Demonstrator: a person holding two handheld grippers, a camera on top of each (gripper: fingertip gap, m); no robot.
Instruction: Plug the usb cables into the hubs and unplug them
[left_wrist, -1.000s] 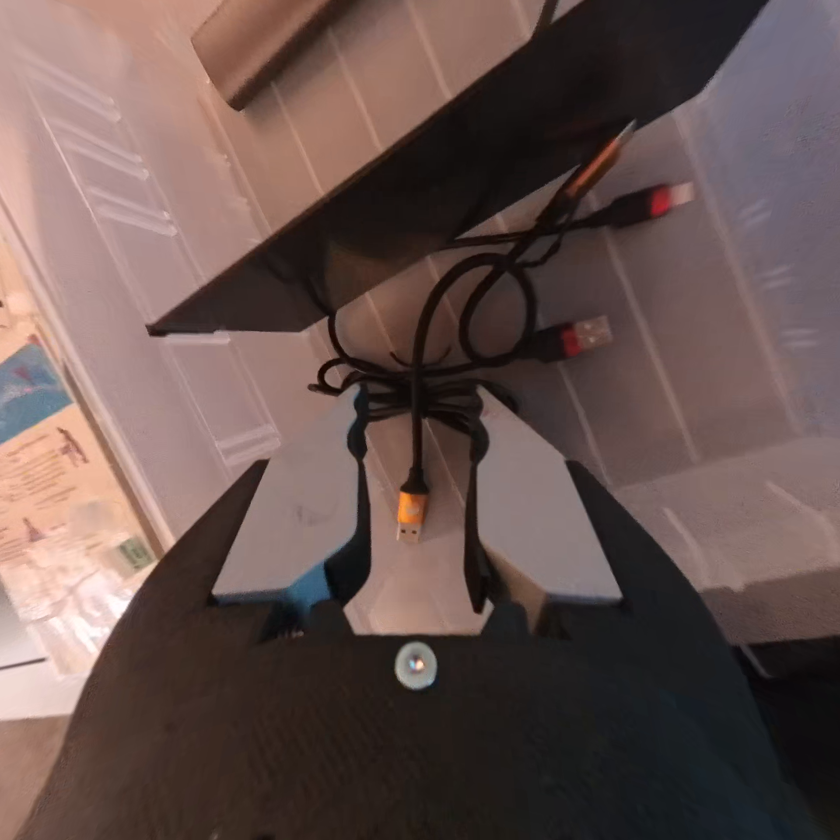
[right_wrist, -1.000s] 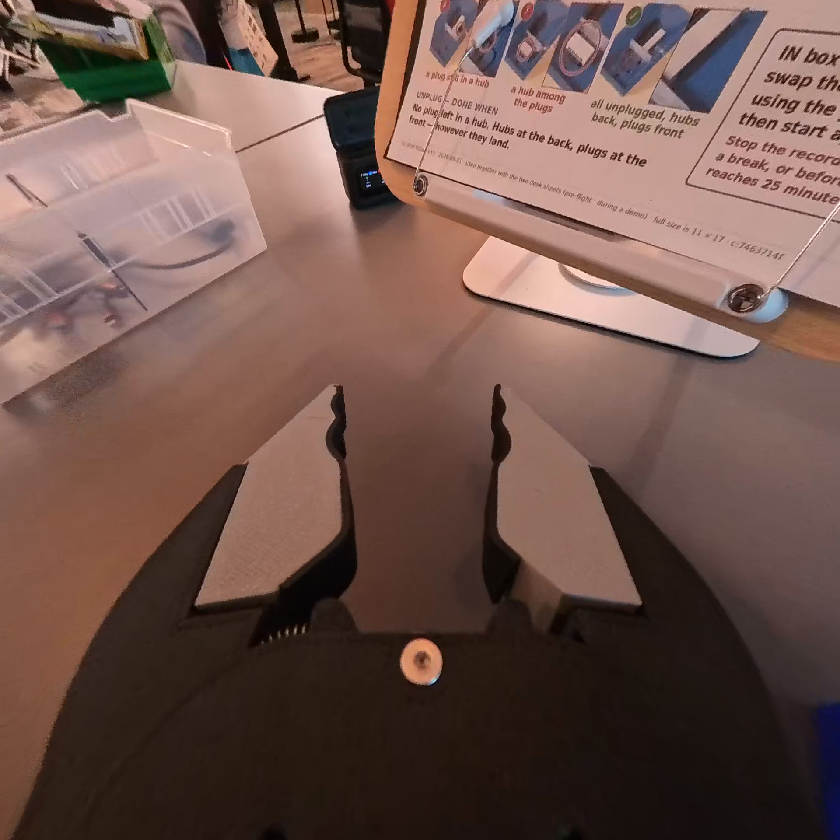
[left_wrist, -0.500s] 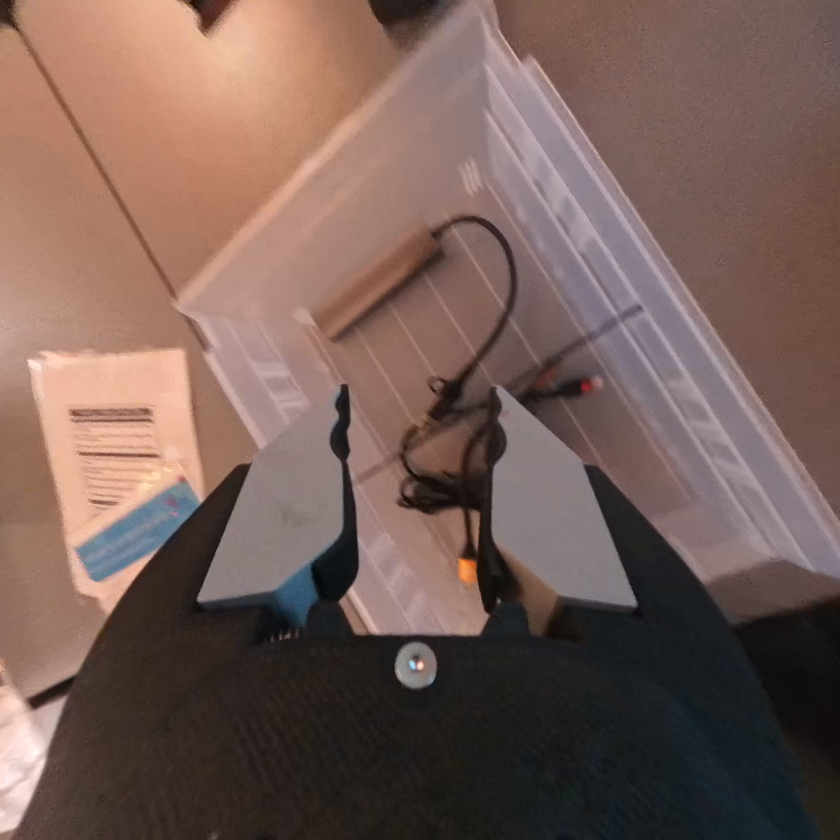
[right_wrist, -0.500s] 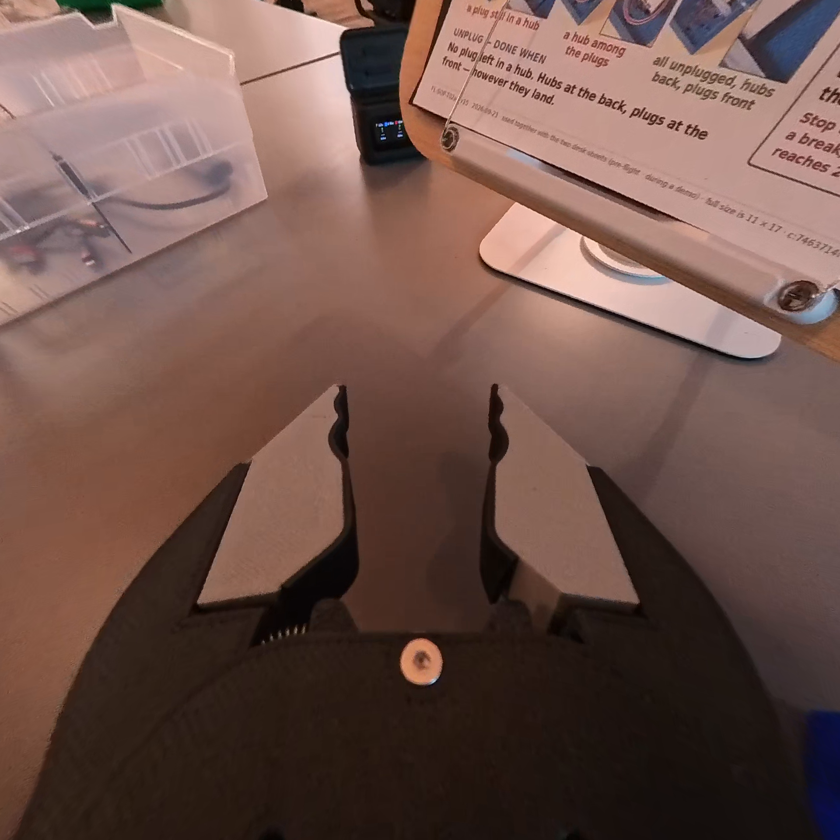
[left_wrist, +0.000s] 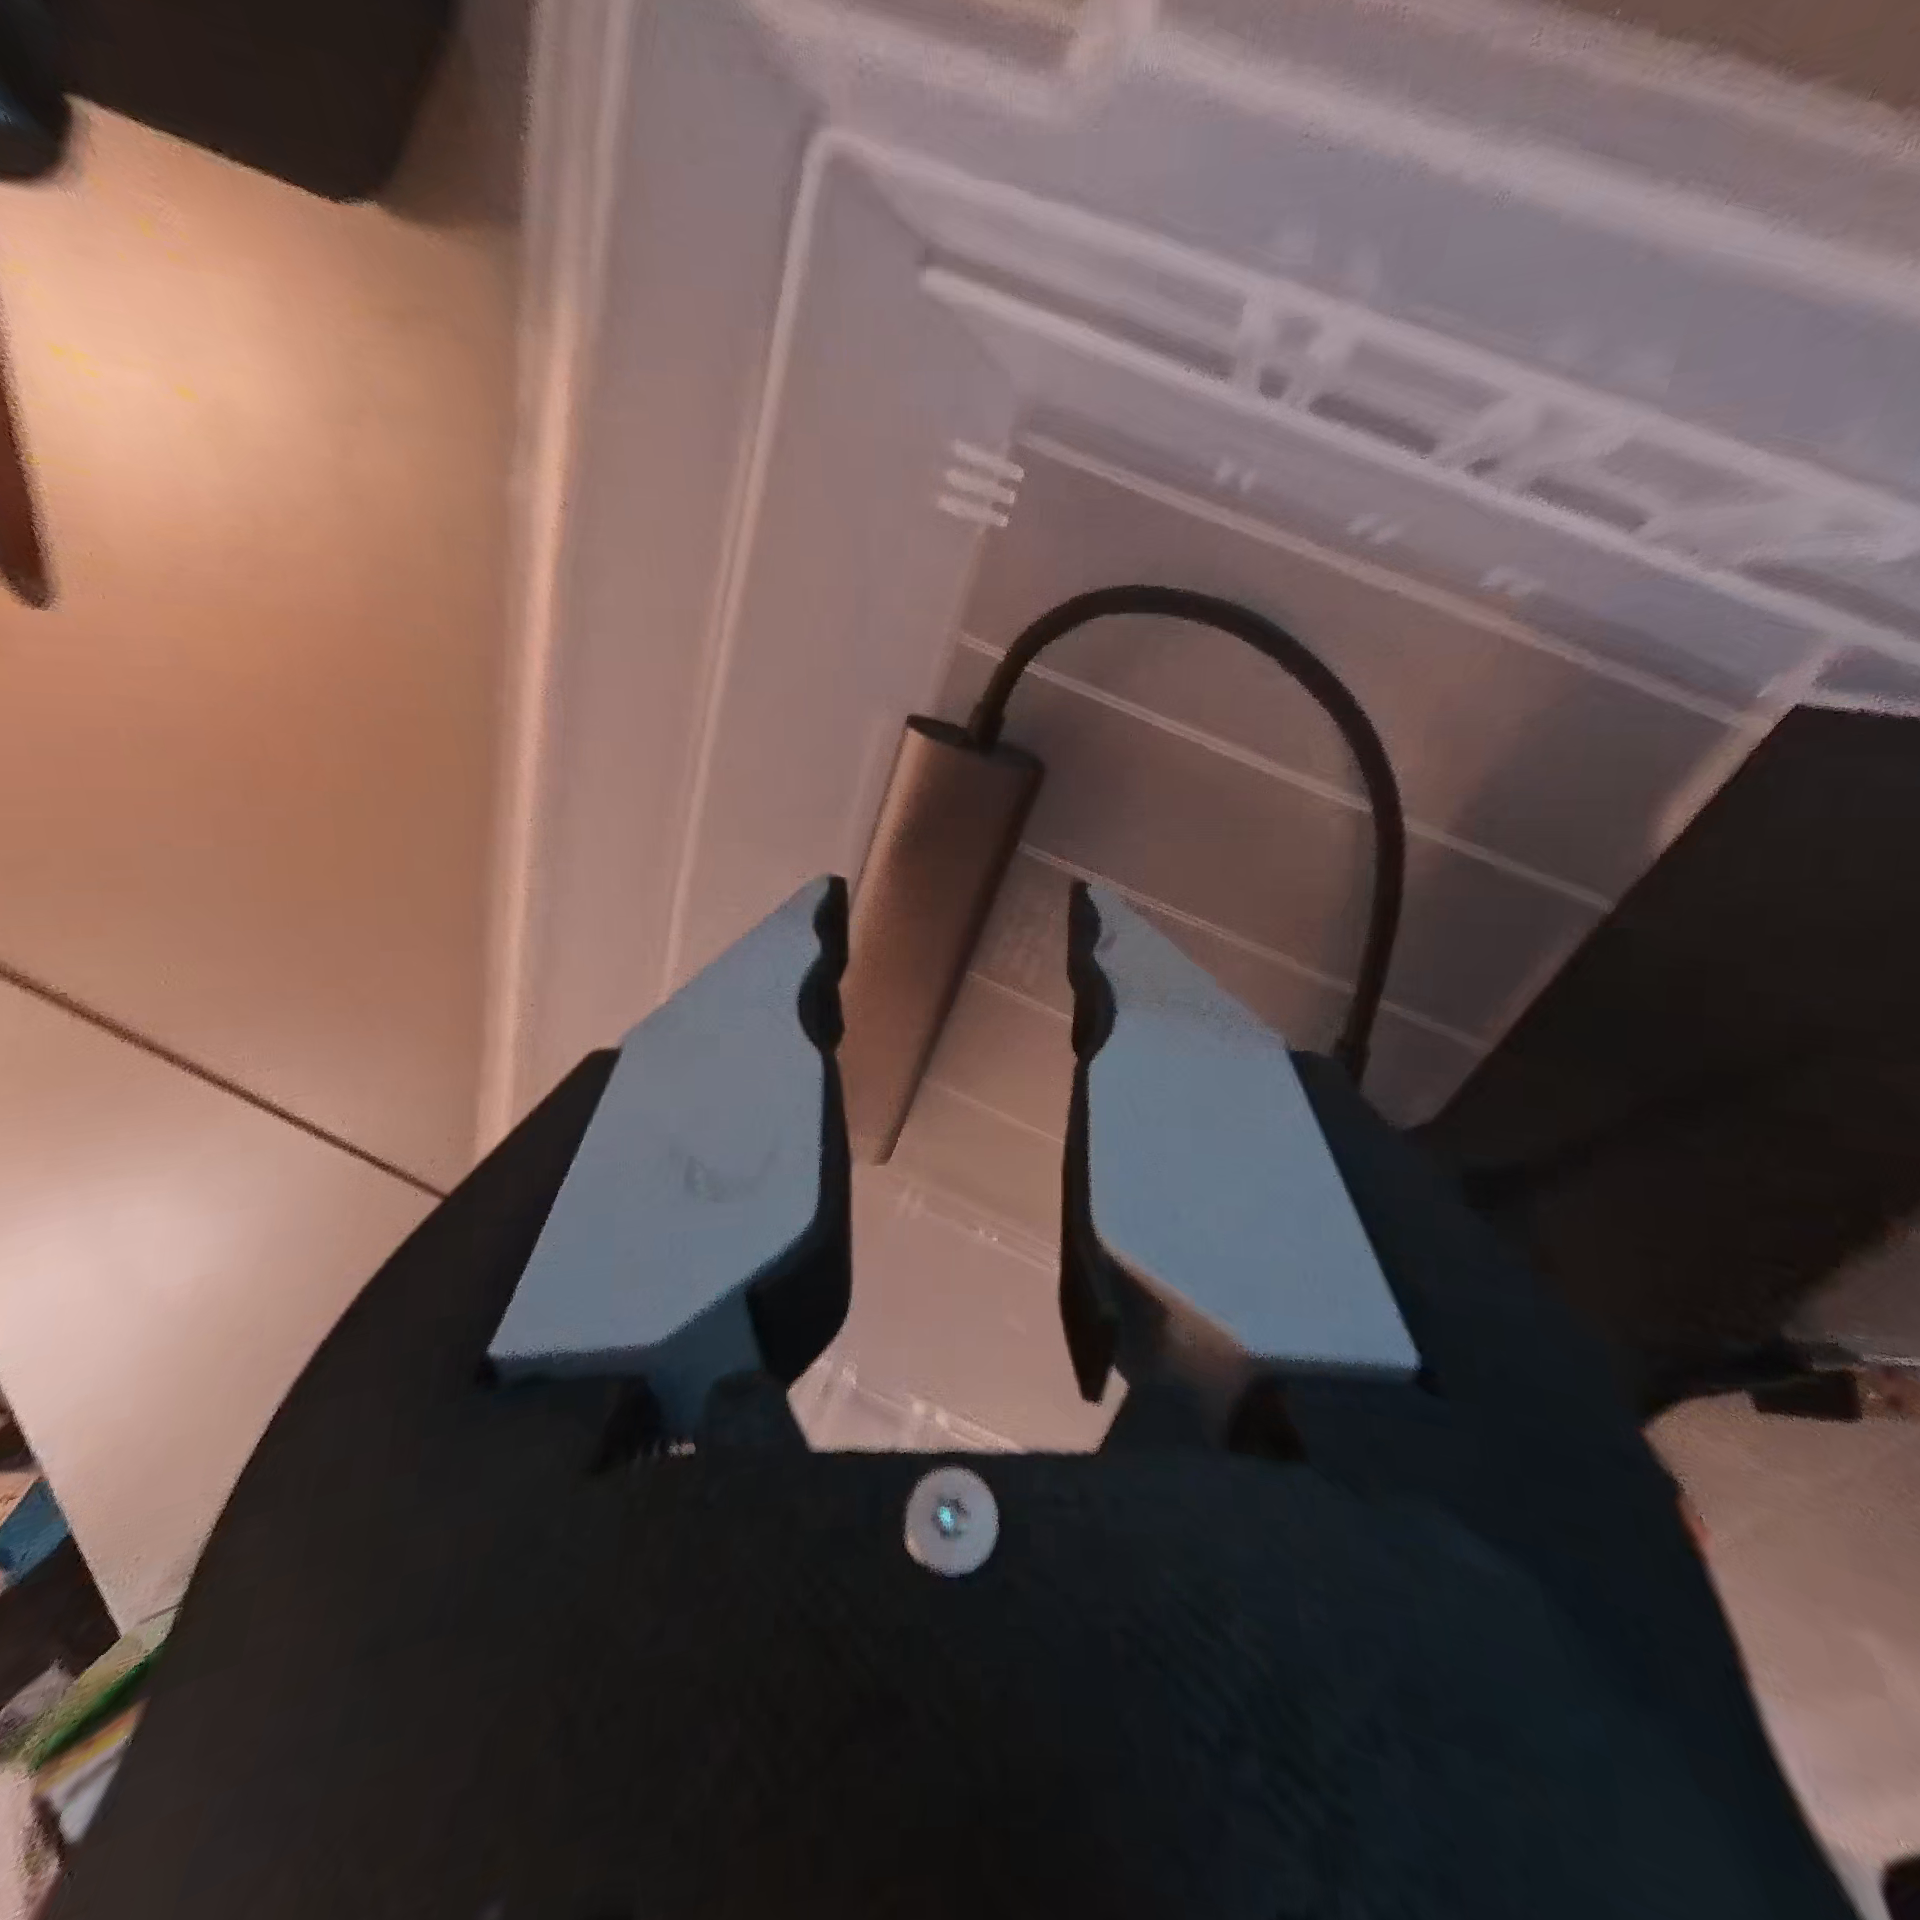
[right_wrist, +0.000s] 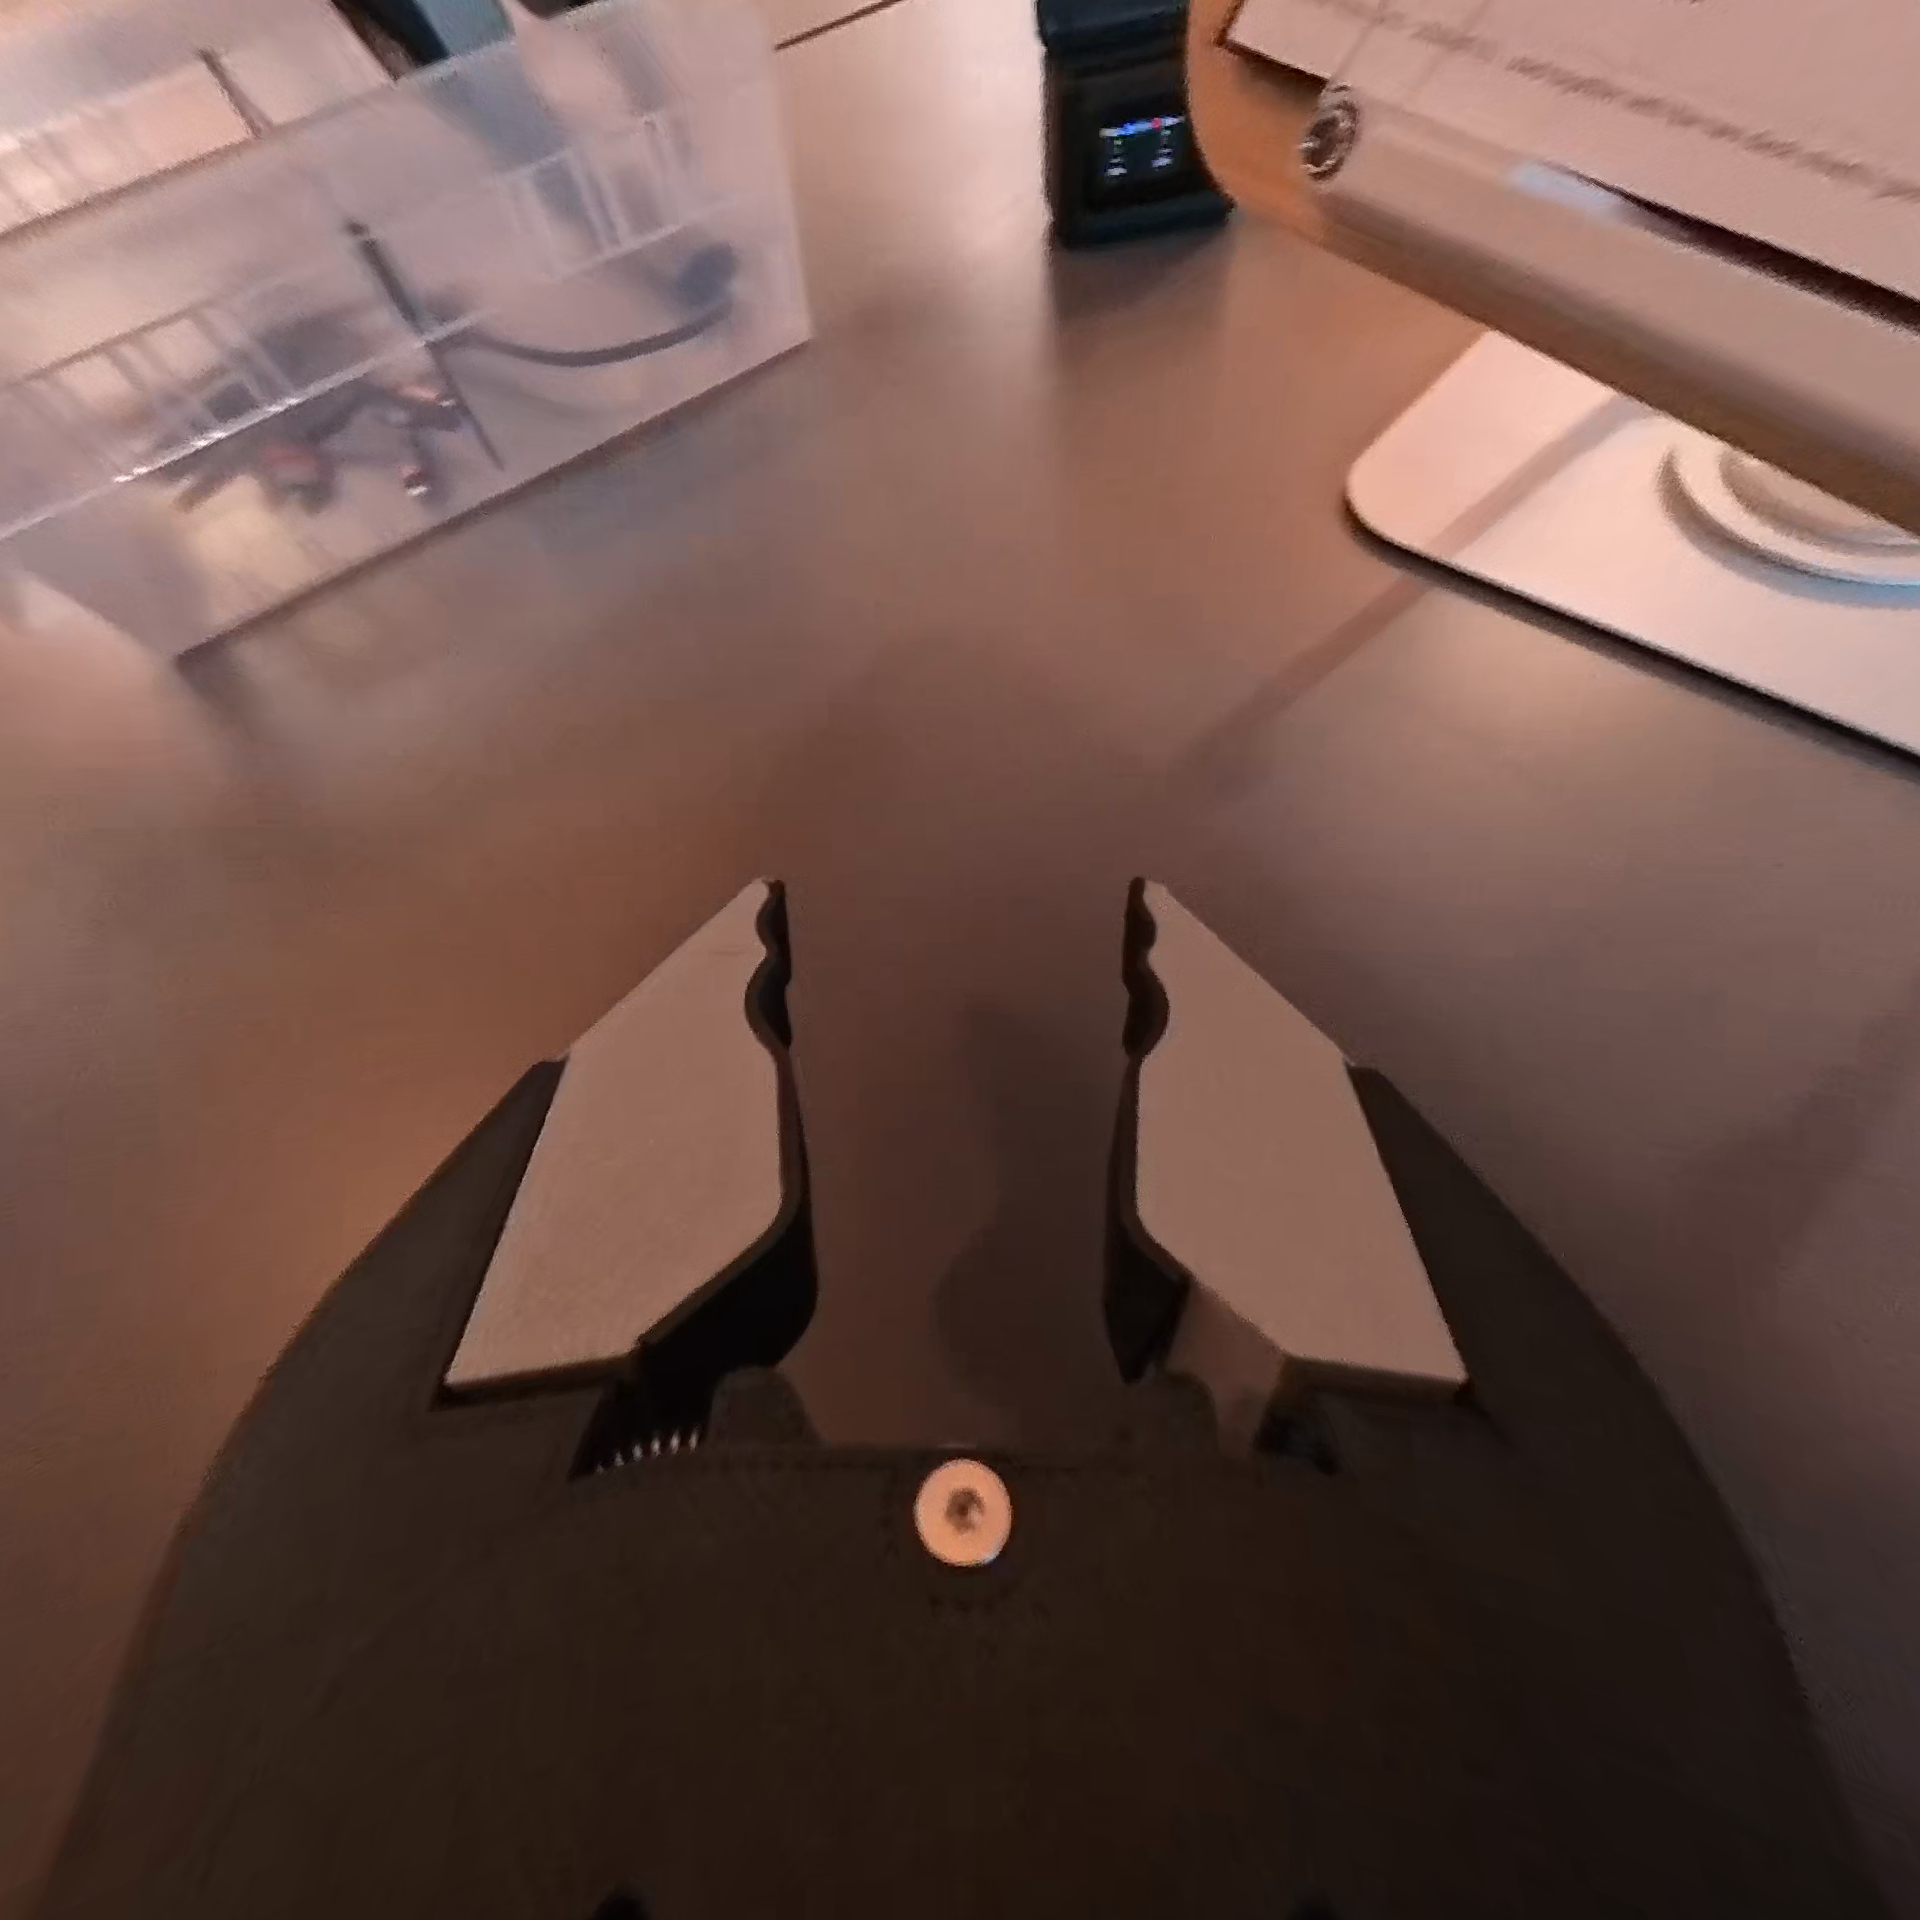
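In the left wrist view, my left gripper is open and empty above a clear plastic bin. A grey USB hub lies on the bin floor in line with the gap between my fingers. Its black cable loops to the right. I cannot tell if the fingers touch it. In the right wrist view, my right gripper is open and empty just above the brown table. The bin stands at the far left with a tangle of black USB cables inside.
A dark divider panel stands in the bin right of the left gripper. A small black device with a lit screen sits at the back. A sign board on a white stand base is at the right. The grippers' ends are close to 35 cm from one another.
My left gripper has swung from above the tangled cables to above the grey hub, still open. My right gripper has tilted down and moved a little forward over the table.
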